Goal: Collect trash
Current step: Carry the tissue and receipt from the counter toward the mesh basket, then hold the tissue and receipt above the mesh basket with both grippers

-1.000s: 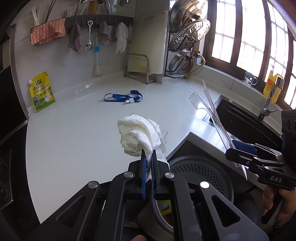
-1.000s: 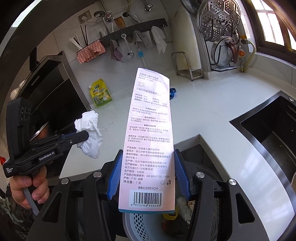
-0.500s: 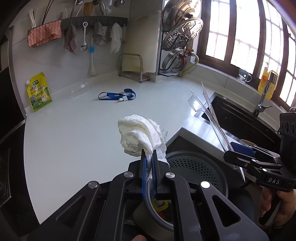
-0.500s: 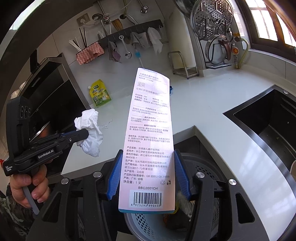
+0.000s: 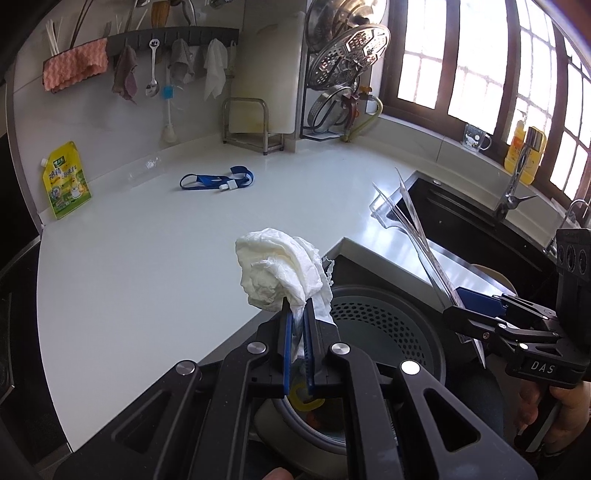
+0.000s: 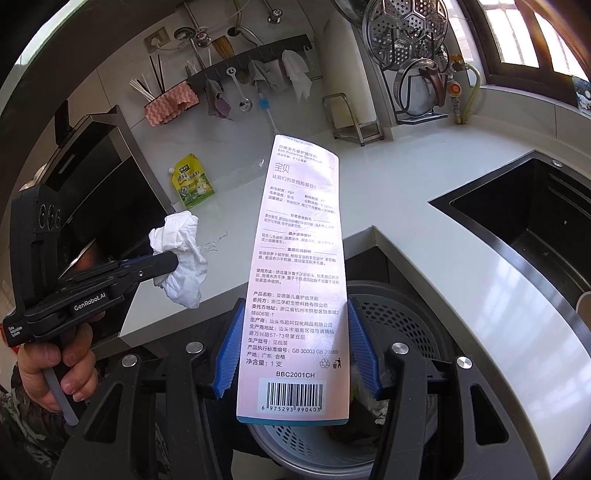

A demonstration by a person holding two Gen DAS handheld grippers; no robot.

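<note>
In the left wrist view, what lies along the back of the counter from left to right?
Yellow pouch → blue strap → cutting board stand → steamer rack → glass mug → yellow bottle.

White stone counter [image 5: 147, 266] runs along a pale tiled wall [image 5: 92, 122] and turns at the far corner toward dark wood-framed windows [image 5: 461, 70], daylight strong through them. Black recessed sink [image 6: 524, 221] sits at the counter's right edge. Dark wall rail [image 5: 177, 35] carries hanging cloths and utensils. Black range hood [image 6: 85, 158] stands beyond the left edge.
</note>
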